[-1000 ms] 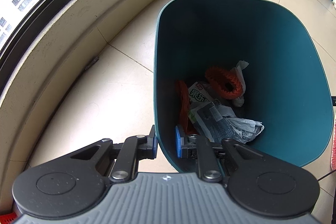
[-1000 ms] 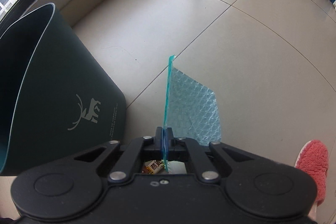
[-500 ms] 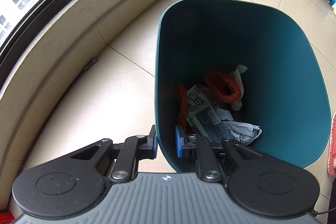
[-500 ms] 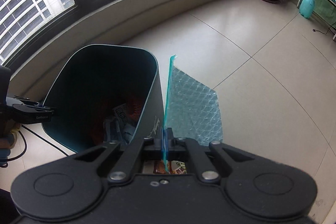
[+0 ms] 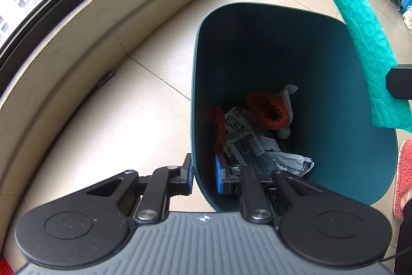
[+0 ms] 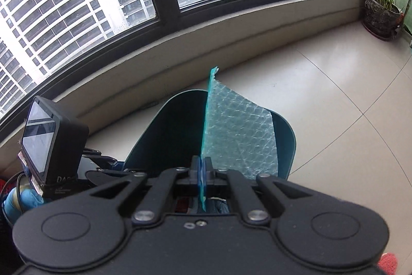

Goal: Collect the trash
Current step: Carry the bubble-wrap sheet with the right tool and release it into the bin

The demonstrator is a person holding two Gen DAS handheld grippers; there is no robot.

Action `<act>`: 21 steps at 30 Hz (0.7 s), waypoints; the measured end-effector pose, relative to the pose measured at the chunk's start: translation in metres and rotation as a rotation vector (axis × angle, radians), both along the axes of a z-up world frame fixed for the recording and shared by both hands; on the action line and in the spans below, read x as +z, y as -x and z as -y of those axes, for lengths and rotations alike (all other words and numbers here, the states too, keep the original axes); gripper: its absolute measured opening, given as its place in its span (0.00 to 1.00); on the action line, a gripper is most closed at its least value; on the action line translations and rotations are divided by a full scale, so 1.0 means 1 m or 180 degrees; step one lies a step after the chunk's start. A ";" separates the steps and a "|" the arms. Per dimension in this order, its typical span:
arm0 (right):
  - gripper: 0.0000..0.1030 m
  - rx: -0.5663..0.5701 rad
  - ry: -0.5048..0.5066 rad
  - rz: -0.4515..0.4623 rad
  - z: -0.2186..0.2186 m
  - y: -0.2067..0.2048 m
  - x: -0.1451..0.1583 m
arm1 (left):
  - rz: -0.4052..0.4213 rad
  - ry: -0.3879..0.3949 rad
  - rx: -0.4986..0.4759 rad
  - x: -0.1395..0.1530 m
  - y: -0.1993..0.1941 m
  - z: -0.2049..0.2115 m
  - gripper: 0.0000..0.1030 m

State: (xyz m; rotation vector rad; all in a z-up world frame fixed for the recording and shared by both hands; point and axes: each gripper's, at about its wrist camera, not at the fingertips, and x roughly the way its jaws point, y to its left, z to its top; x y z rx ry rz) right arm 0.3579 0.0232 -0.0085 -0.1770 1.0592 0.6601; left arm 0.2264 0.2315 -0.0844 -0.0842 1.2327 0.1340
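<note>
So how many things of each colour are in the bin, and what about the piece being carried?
Orange: 2, a foam net sleeve and another orange piece by the bin wall.
White and green: 1, a carton.
Grey: 1, a crumpled bag.
White: 1, a scrap of paper.
Teal: 1, the bubble wrap in the right tongs.
Total: 6.

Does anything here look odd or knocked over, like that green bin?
The bin seems tipped rather than upright: the left gripper clamps its rim. The right gripper holds a teal bubble-wrap sheet above its mouth. Nothing looks spilled; the trash sits inside.
</note>
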 end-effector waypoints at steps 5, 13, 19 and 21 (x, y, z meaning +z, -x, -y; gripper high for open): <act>0.01 -0.0030 0.0100 -0.0247 -0.023 -0.019 -0.048 | 0.0008 0.0002 -0.0024 0.001 0.000 0.000 0.16; 0.01 -0.0114 0.0247 -0.0571 -0.029 -0.031 -0.102 | 0.0021 0.0007 -0.0045 0.000 0.001 0.001 0.16; 0.09 -0.0118 0.0315 -0.0731 -0.028 -0.033 -0.118 | 0.0033 0.0005 -0.0053 -0.001 0.003 0.002 0.16; 0.15 -0.0144 0.0362 -0.0699 -0.027 -0.033 -0.119 | 0.0038 -0.0001 -0.0057 -0.001 0.003 0.002 0.16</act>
